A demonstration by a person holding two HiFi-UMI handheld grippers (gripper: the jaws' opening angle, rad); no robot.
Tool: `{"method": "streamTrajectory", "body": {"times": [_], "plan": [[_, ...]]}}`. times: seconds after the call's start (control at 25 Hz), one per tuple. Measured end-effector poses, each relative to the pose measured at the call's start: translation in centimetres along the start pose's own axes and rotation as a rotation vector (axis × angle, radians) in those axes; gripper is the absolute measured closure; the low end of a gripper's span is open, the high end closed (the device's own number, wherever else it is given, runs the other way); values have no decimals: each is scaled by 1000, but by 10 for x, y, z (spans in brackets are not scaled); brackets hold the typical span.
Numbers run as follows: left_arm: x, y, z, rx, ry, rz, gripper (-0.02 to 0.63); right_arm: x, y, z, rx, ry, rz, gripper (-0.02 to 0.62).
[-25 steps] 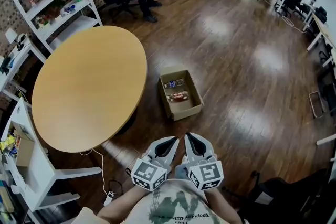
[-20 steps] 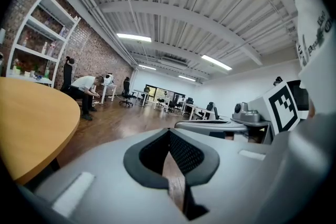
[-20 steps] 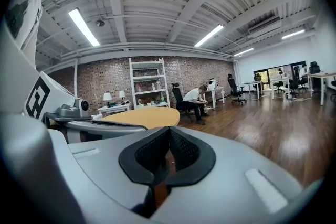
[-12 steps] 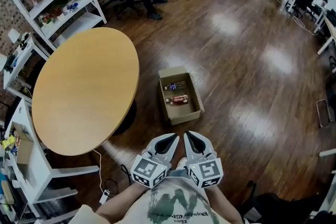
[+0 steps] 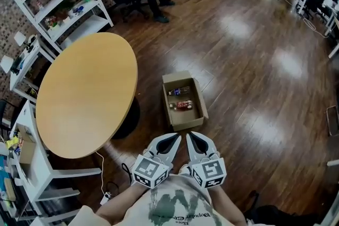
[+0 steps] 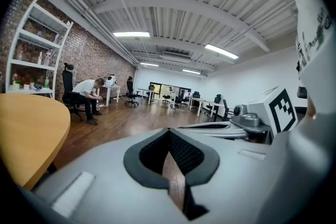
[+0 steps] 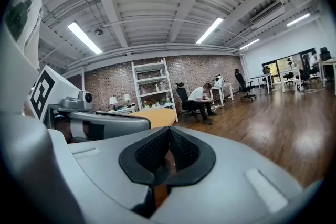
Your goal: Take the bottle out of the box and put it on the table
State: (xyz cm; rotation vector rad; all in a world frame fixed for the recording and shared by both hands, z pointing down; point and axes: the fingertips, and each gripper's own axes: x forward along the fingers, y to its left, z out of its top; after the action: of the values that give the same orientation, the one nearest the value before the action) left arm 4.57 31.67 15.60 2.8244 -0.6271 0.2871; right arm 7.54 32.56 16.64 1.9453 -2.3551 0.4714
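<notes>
Cardboard box [image 5: 186, 123] sits open on the wooden floor [image 5: 254, 77], at 12 o'clock from both tongs, with two bottles lying inside: a blue-labelled bottle [image 5: 178, 91] at its far end and a red-labelled bottle [image 5: 181, 105] nearer. The round counter [image 5: 85, 95] stands at 9 o'clock of the box. The left tongs [image 5: 177, 136] and right tongs [image 5: 189, 135], side by side, apart from the box, are each closed on nothing.

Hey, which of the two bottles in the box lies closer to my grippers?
The red-labelled bottle, lying mid-way along the box; the blue-labelled bottle lies beyond it, nearer the far end.
</notes>
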Motion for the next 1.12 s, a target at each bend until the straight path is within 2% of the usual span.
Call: {"method": "streamTrajectory", "body": {"times": [0.24,0.48,1.12], "plan": [[10,12,-7,-19,10,47,606,13,-18,-6,8,12,19,595],[29,28,-10,-59,10,47,606,31,-32,-8,6,52,19,595],[94,142,-10,-207,-5,57,606,155,-52,-1,-68,178,36,595]]}}
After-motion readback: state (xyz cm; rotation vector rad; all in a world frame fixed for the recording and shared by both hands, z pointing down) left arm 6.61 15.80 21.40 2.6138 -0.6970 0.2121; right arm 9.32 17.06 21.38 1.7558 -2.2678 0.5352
